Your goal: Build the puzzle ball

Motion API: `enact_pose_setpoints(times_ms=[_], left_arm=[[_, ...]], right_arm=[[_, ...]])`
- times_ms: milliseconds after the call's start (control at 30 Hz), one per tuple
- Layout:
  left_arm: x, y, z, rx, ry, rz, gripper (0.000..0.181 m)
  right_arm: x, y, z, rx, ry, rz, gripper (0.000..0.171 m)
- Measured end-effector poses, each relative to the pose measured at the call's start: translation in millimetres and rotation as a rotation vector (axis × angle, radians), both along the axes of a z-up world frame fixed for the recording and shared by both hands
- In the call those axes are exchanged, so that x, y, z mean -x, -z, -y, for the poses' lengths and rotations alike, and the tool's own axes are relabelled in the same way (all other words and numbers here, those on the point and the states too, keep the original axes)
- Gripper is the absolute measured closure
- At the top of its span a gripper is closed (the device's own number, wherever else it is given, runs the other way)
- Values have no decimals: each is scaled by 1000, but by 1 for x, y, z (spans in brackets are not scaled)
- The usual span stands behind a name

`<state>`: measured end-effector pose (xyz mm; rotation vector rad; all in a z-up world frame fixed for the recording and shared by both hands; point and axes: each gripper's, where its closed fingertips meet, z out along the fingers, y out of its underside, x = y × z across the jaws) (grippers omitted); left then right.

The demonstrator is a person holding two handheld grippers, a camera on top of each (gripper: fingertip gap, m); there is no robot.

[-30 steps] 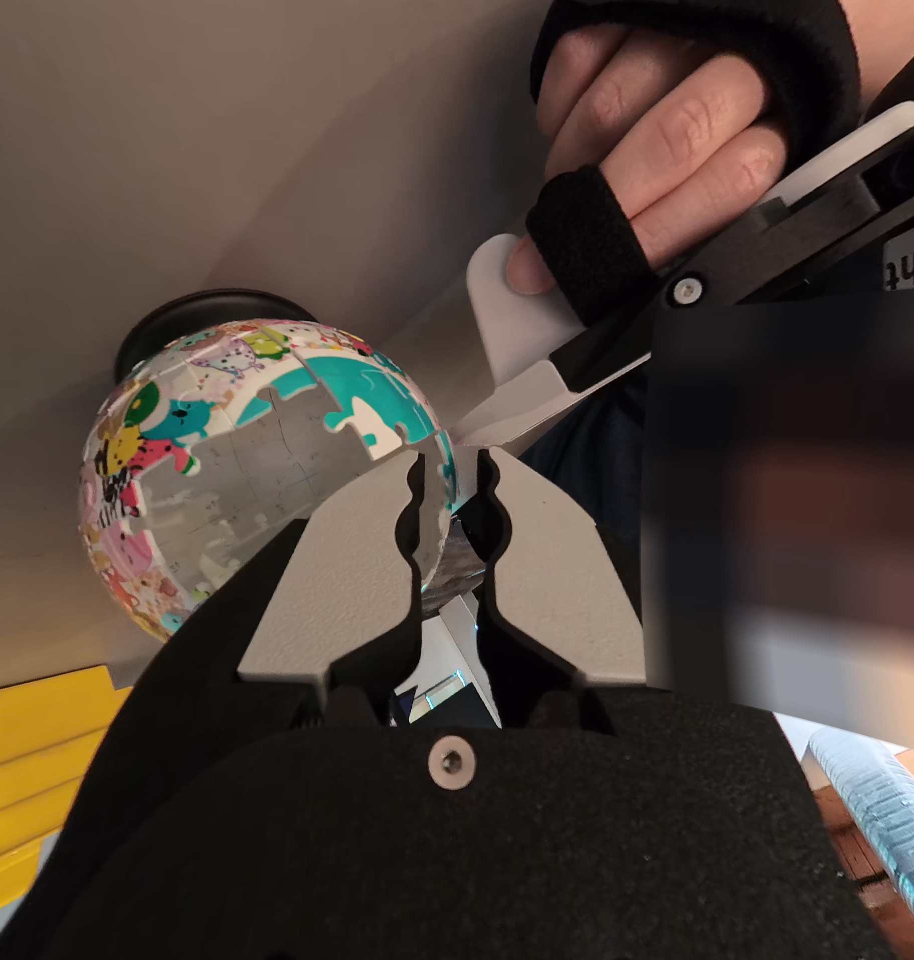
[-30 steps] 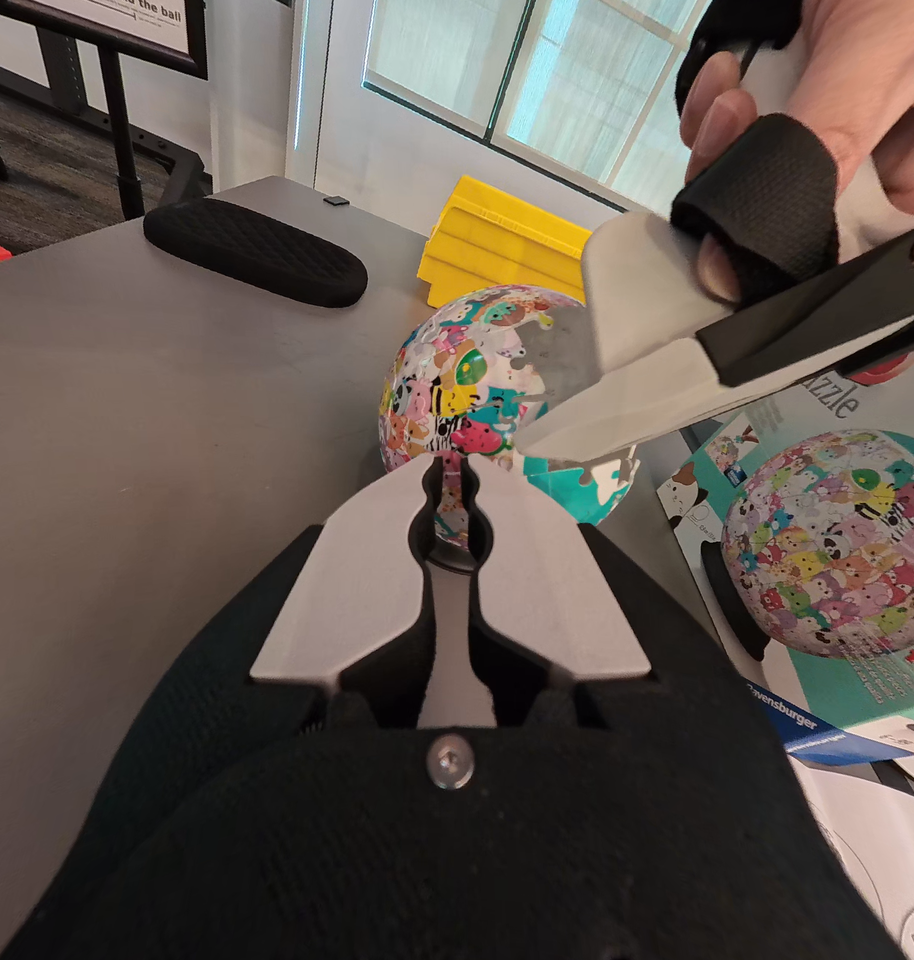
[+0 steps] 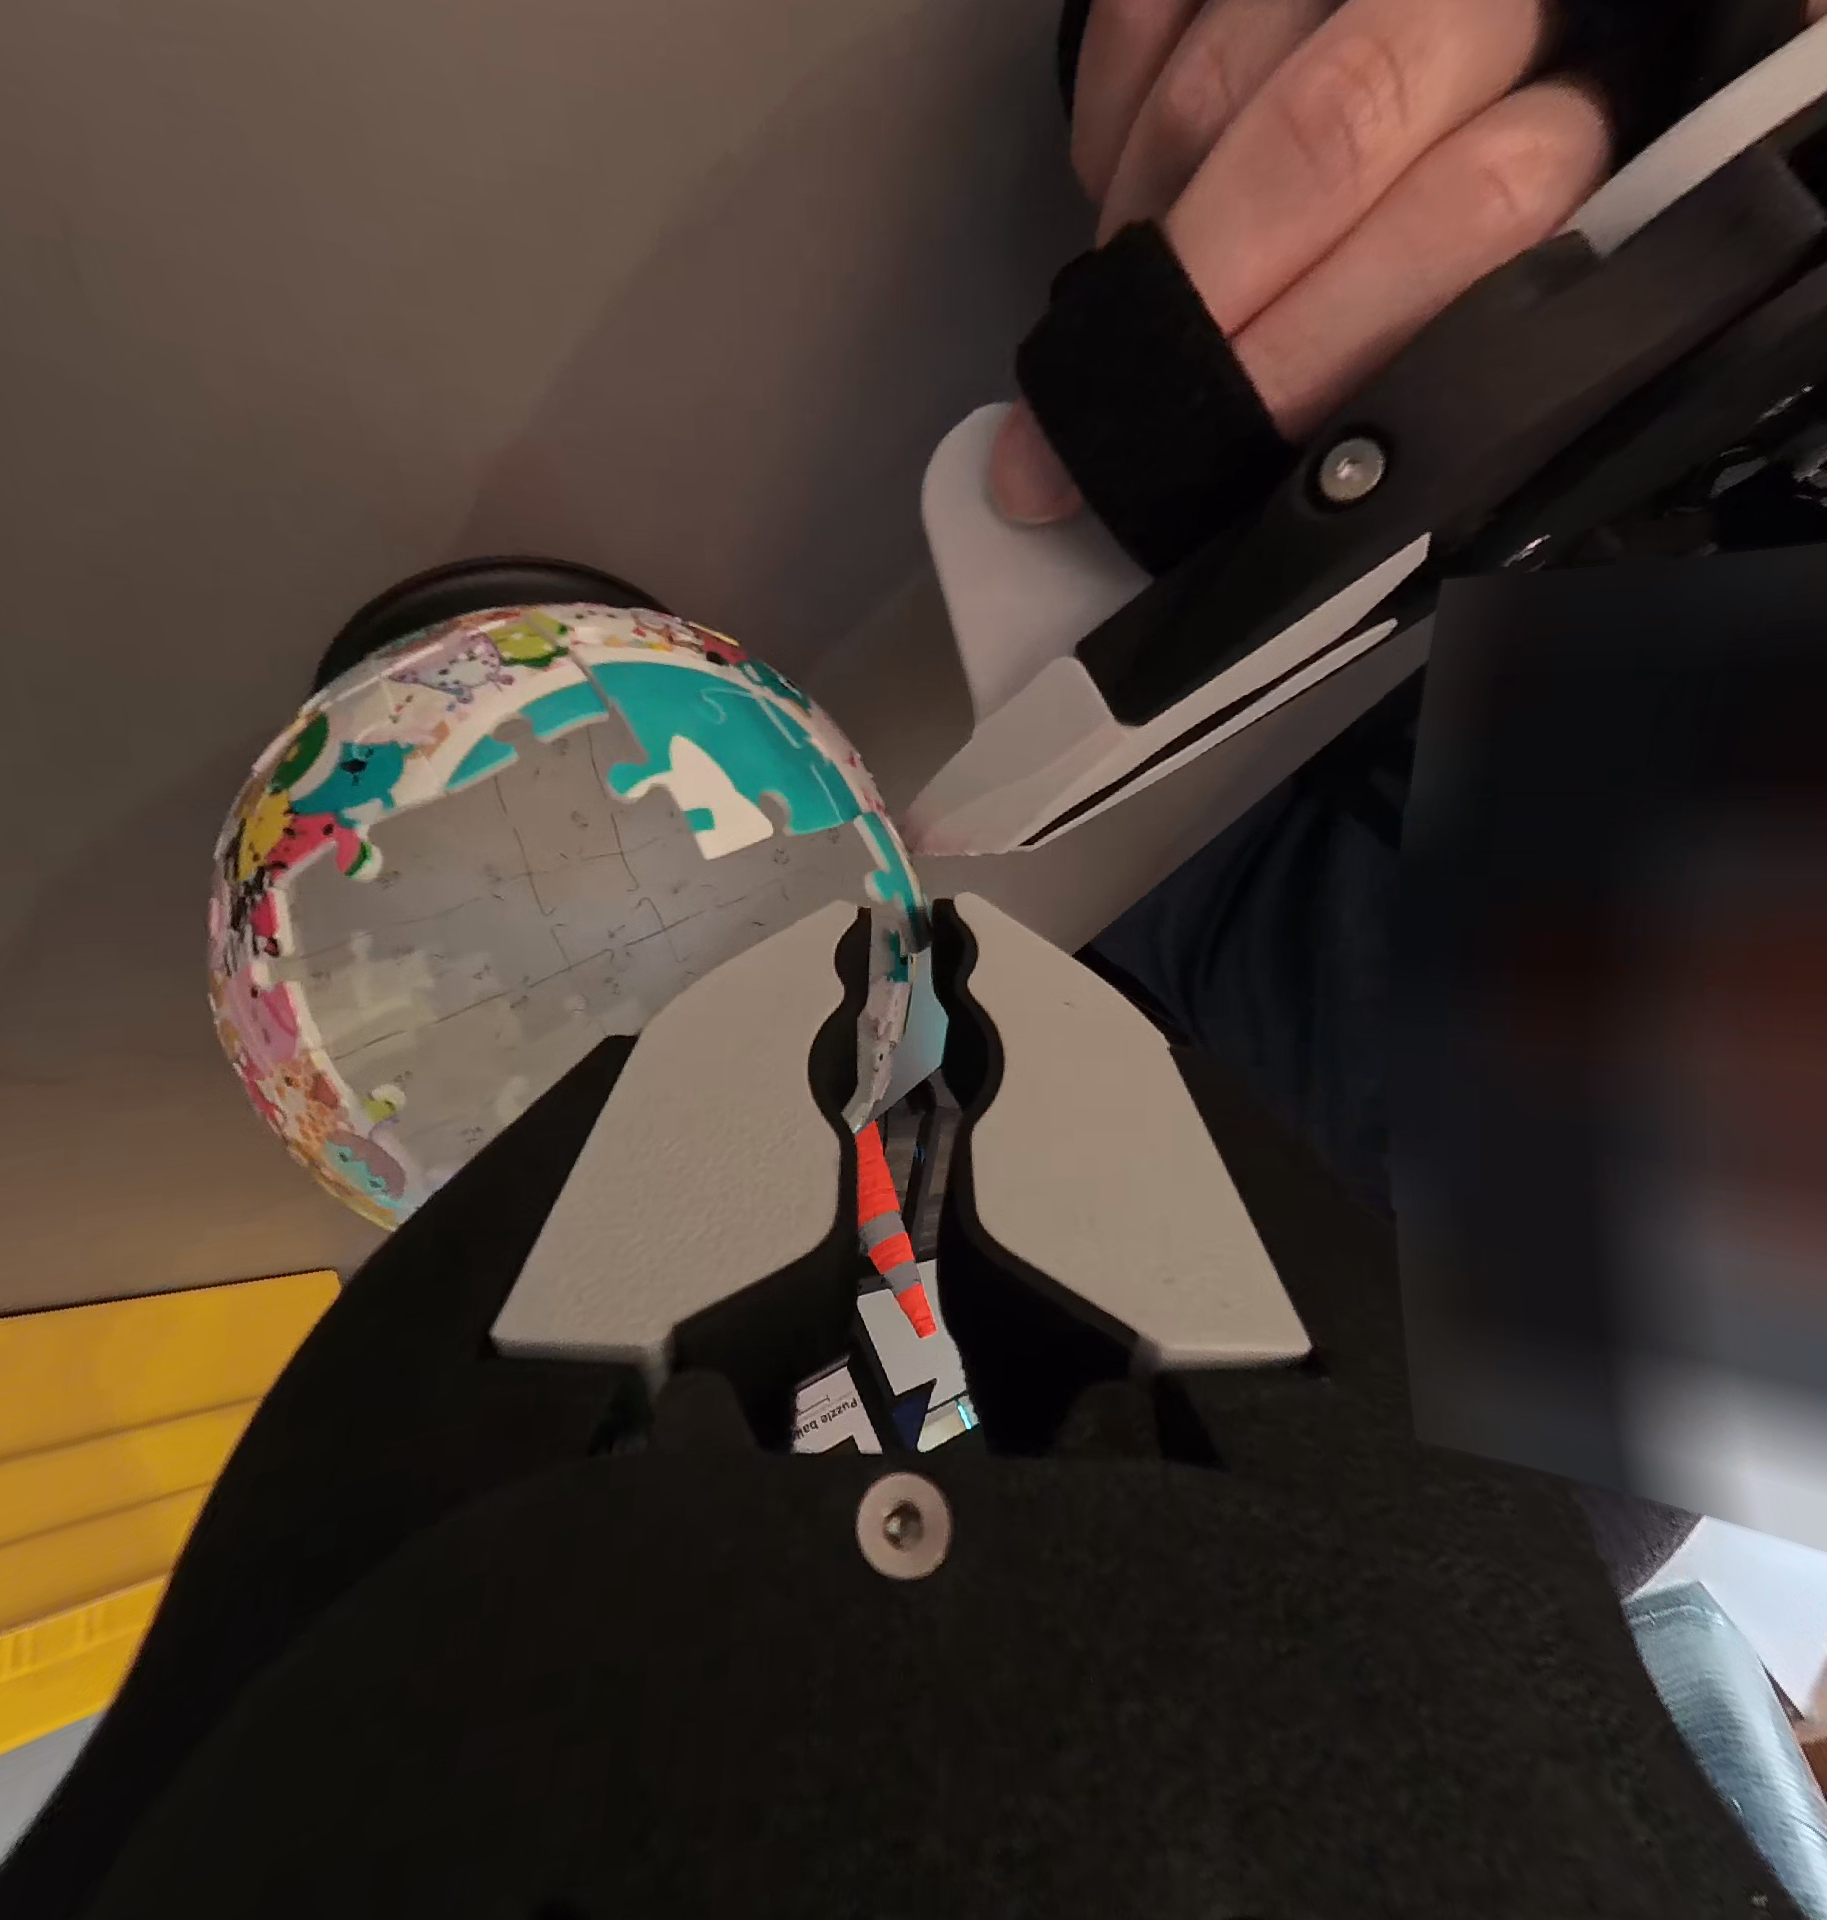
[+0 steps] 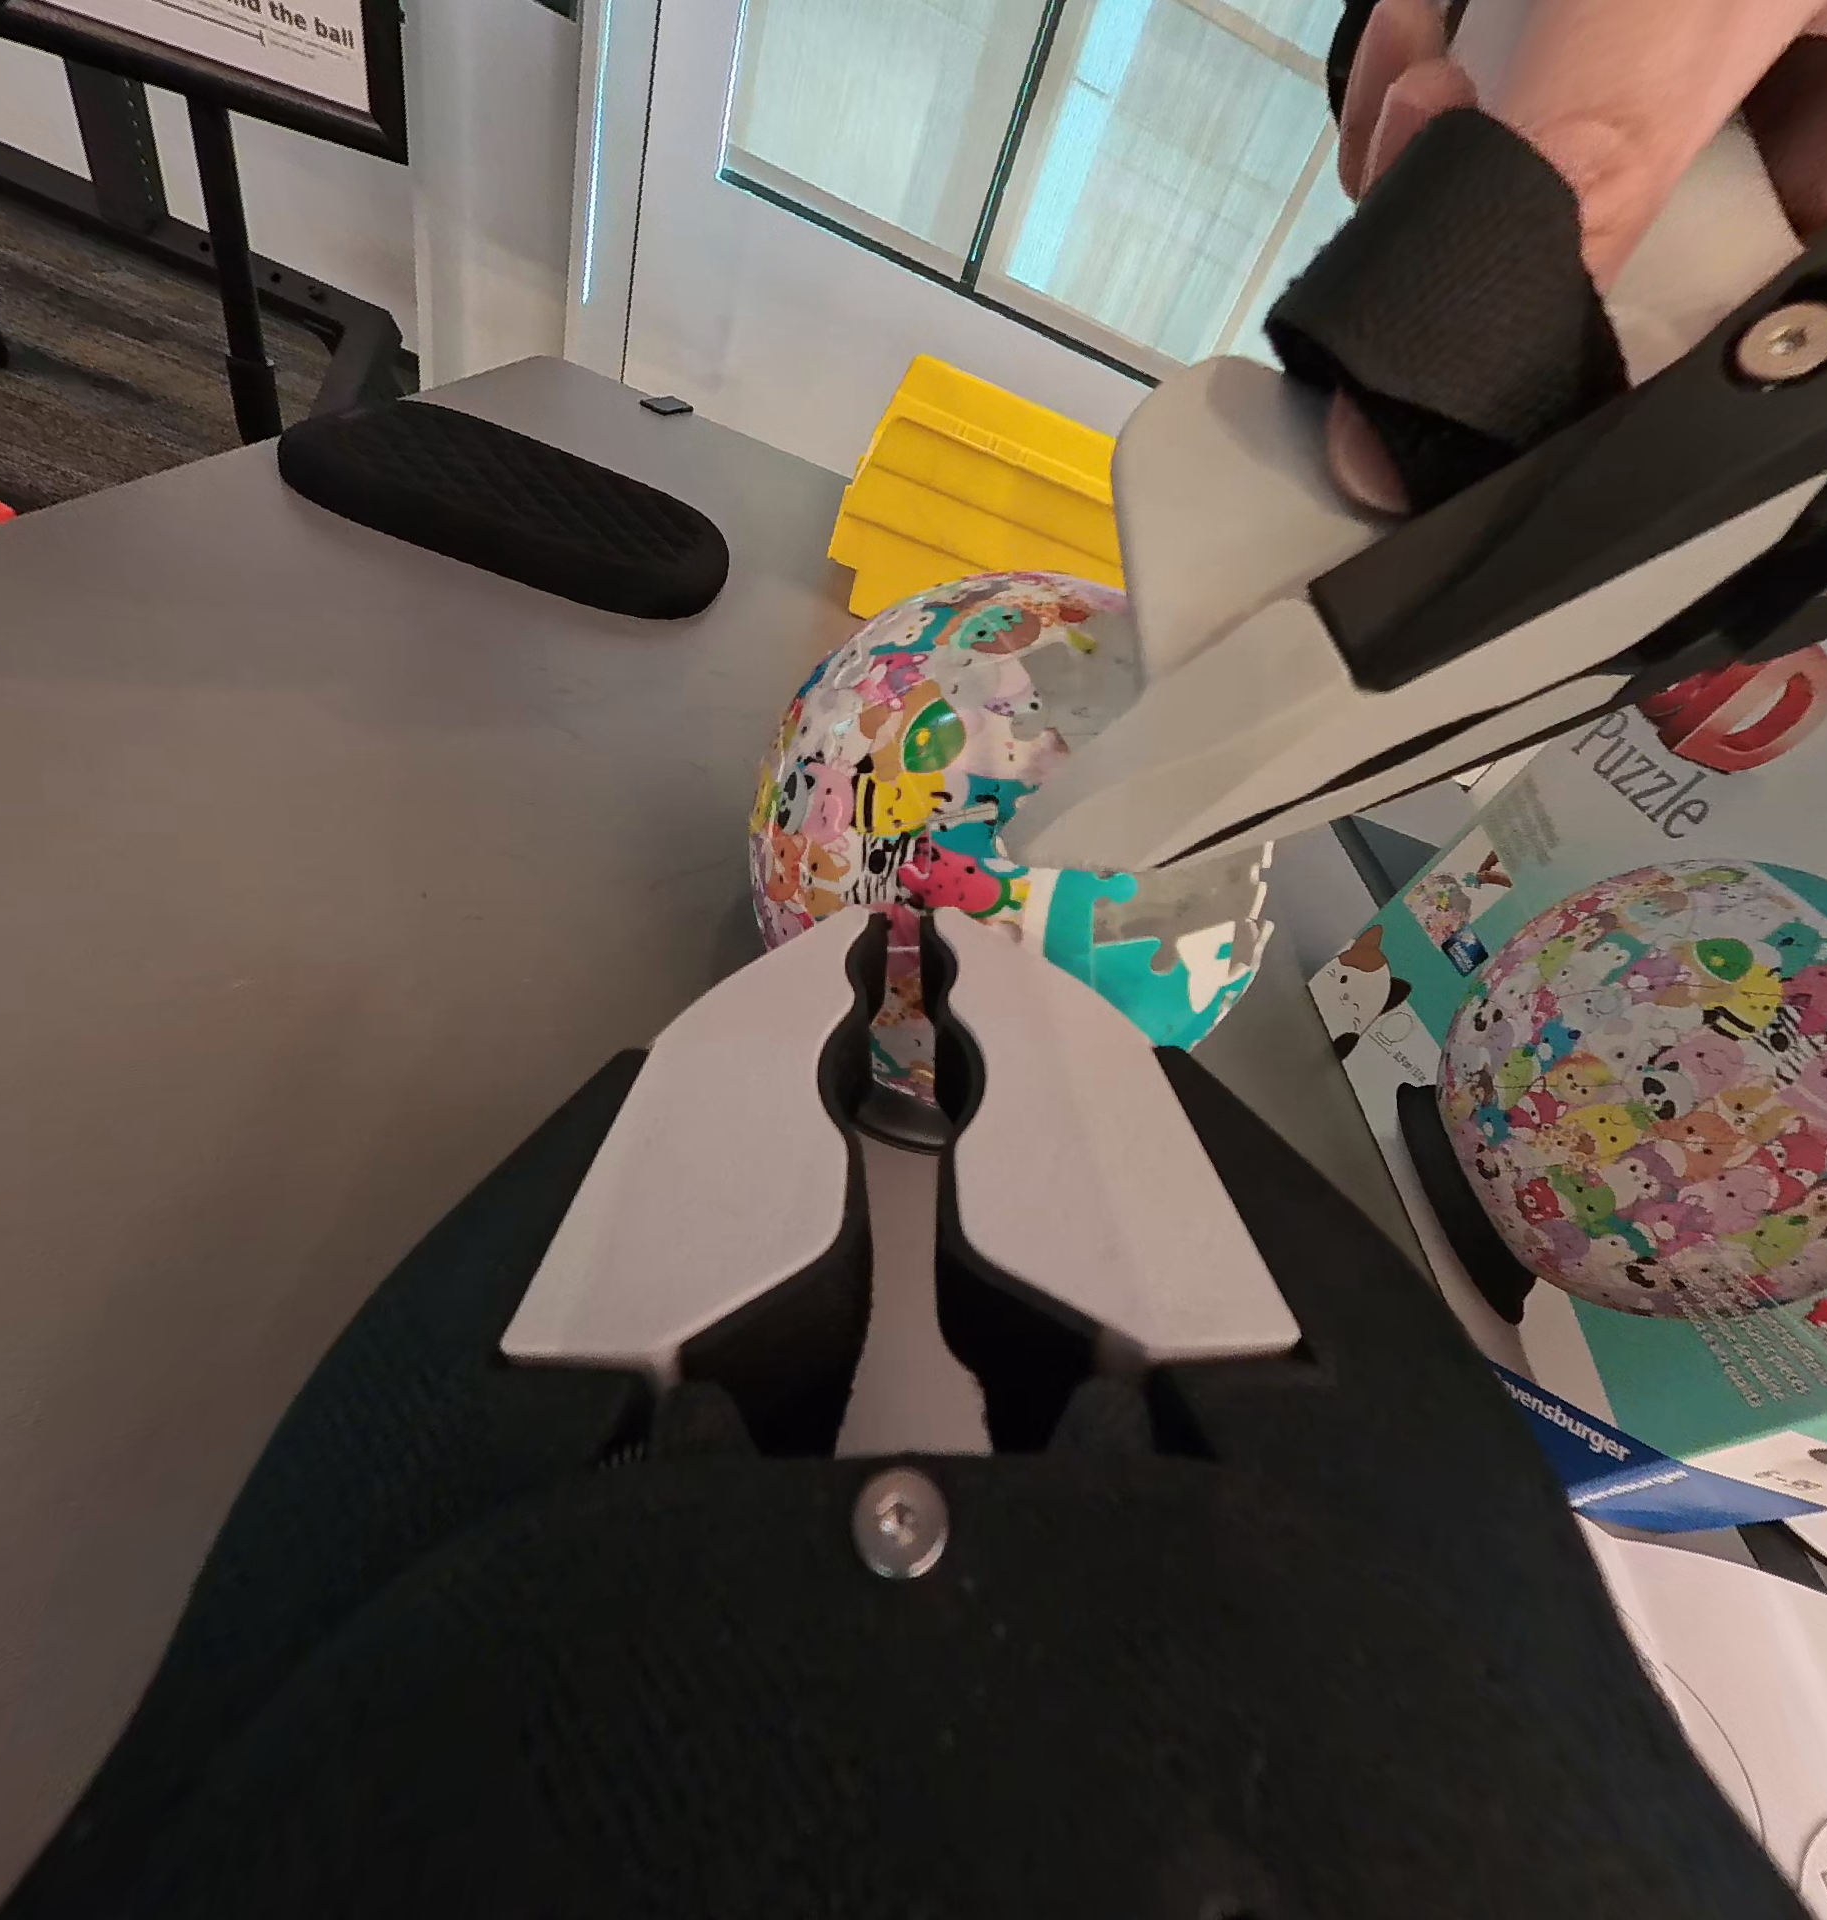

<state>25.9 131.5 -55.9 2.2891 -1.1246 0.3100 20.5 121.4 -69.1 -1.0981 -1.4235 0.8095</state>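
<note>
Both nearly pressed together and pinching nothing visible, the left gripper [image 3: 898, 914] and right gripper [image 4: 898, 920] are pointing at the unfinished puzzle ball [image 4: 888, 790] sitting on the worktop [image 4: 317, 831].

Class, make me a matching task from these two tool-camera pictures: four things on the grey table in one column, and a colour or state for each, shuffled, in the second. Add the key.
Things
1. puzzle ball
2. stacked bins
3. padded rest
4. puzzle box

Descriptions
A. plain yellow
B. black, quilted surface
C. teal, pictures a finished ball
D. many colours, with an open gap in its shell

Pairs: 1-D, 2-A, 3-B, 4-C
</note>
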Motion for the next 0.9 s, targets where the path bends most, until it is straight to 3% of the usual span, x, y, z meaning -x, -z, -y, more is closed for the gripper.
enact_pose_setpoints(times_ms=[633, 900], left_arm=[[-5, -2, -1, 21, -25, 73, 175], [-6, -5, 0, 51, -86, 146, 178]], right_arm=[[0, 1, 0, 9, -6, 1, 163], [-9, -13, -6, 186, -49, -96, 156]])
